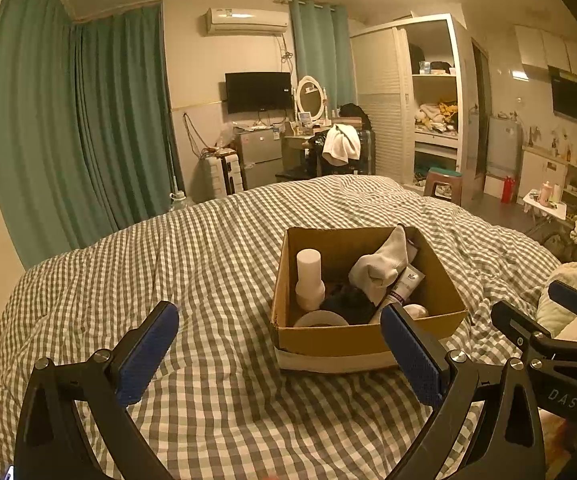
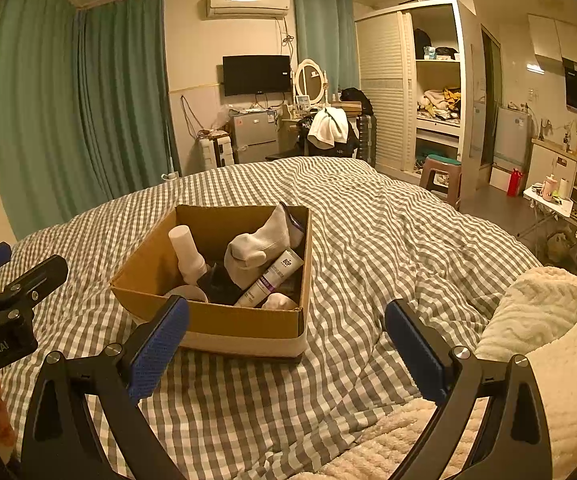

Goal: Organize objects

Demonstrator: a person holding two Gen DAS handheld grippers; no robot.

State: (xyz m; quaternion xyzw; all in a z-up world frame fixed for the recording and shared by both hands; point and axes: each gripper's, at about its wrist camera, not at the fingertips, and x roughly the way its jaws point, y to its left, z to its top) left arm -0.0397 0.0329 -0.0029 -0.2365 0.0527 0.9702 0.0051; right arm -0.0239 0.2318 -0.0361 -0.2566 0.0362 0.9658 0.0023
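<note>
A cardboard box [image 1: 352, 338] [image 2: 244, 326] sits on the checked bed cover. Inside it are a white bottle [image 1: 309, 278] [image 2: 187, 254], a white sock [image 1: 380, 266] [image 2: 258, 246], a tube [image 1: 402, 286] [image 2: 270, 278], a roll of tape [image 1: 320, 319] [image 2: 186, 293] and a dark item [image 1: 348, 304]. My left gripper [image 1: 282, 354] is open and empty, just in front of the box. My right gripper [image 2: 288, 350] is open and empty, in front of the box's right corner. Each gripper shows at the edge of the other's view.
The checked bed cover [image 1: 208, 280] [image 2: 388, 248] spreads all around the box. A cream fluffy blanket [image 2: 536, 340] lies at the right. Green curtains [image 1: 88, 120] hang at the left. A wardrobe [image 2: 420, 88], stool [image 2: 440, 178] and small table [image 2: 548, 200] stand beyond the bed.
</note>
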